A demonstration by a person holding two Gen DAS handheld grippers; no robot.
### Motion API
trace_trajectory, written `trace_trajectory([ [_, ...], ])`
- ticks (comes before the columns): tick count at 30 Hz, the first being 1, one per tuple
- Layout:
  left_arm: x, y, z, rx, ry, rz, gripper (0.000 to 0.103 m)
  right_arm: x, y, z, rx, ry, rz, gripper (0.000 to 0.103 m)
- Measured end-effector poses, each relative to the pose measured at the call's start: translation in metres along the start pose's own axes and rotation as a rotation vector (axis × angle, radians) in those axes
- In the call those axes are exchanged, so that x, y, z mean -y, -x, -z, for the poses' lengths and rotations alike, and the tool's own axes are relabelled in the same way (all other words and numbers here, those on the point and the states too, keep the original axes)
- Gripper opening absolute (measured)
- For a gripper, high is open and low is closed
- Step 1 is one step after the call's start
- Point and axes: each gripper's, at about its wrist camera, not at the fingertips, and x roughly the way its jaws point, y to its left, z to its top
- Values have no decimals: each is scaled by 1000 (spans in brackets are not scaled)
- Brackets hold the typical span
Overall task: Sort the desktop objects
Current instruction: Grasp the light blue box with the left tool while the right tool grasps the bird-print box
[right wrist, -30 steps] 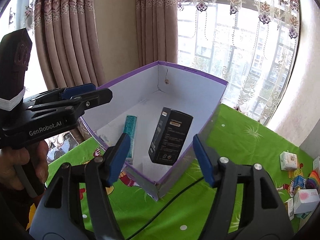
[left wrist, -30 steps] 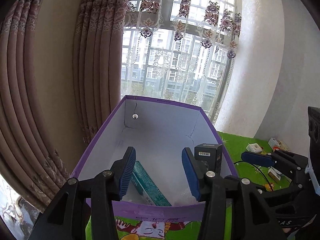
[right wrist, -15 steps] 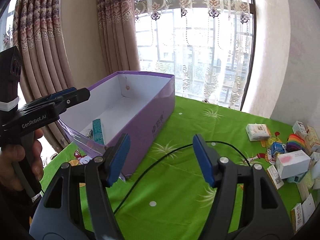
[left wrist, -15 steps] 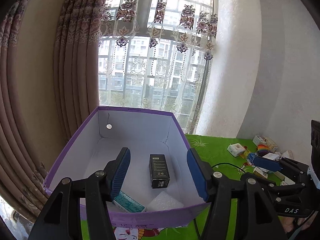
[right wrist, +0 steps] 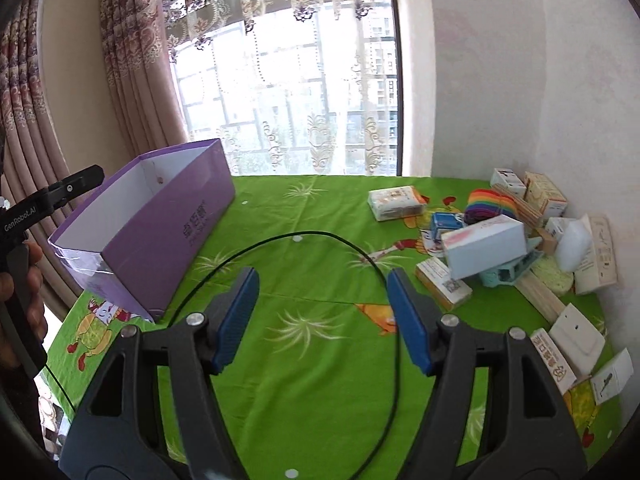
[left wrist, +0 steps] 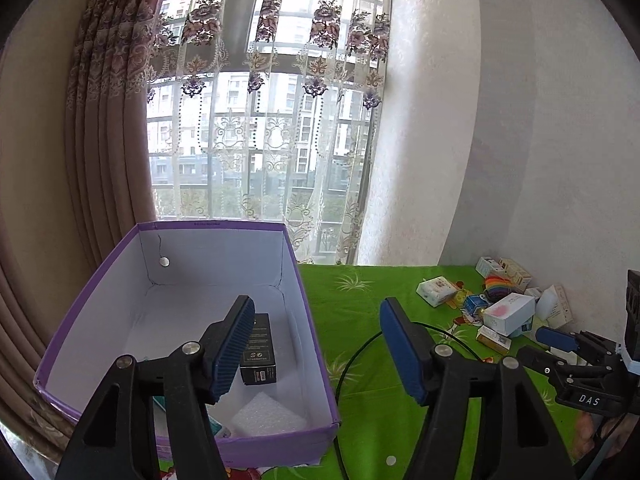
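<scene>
Sorting is looking early-stage: the purple box [left wrist: 100, 304] is sitting at the window end of the green cloth [right wrist: 320, 264] and holding only a few things, namely a black carton [left wrist: 259, 354] lying flat on the box floor, a white foam pad [left wrist: 268, 418] nearer the box's front wall, and a teal item [left wrist: 218, 426] mostly hidden behind the left finger. Most of the work is still waiting: the pile [right wrist: 516, 248] of small cartons is lying well apart from the box, on the cloth's far side against the wall, with a pale blue carton [right wrist: 486, 246] resting on top, a rainbow pad [right wrist: 494, 205] behind it, and loose white packets trailing off the pile. A black cable [right wrist: 352, 248] is looping across the bare cloth between box and pile. The left gripper [left wrist: 318, 348] is hovering over the box's near right corner, jaws standing wide apart, gripping and touching nothing. The right gripper [right wrist: 322, 318] is hanging above open cloth between box and pile, jaws likewise wide apart and empty, apparently ready for the next pick.
</scene>
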Motion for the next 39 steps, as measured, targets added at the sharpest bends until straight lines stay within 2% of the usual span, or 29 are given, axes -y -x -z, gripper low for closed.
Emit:
trace_trajectory([
  [3, 15, -3, -2, 4, -18, 19, 73, 33, 14, 13, 3, -67, 85, 71],
  [8, 43, -13, -2, -6, -46, 84, 79, 87, 45, 44, 15, -208, 322, 74],
  [15, 103, -41, 7, -54, -126, 215, 80, 147, 69, 88, -9, -450, 518, 74],
  [18, 137, -59, 20, -86, -194, 240, 80, 168, 72, 100, -24, -548, 600, 74],
  [21, 177, -74, 36, -106, -314, 261, 80, 183, 70, 109, -14, -633, 628, 74],
  [26, 236, -94, 65, -105, -534, 245, 80, 201, 63, 117, -30, -722, 650, 74],
  [32, 278, -120, 84, -92, -689, 216, 80, 216, 57, 118, -36, -769, 674, 74],
  [39, 319, -149, 93, -84, -807, 209, 80, 227, 52, 112, -37, -801, 691, 74],
])
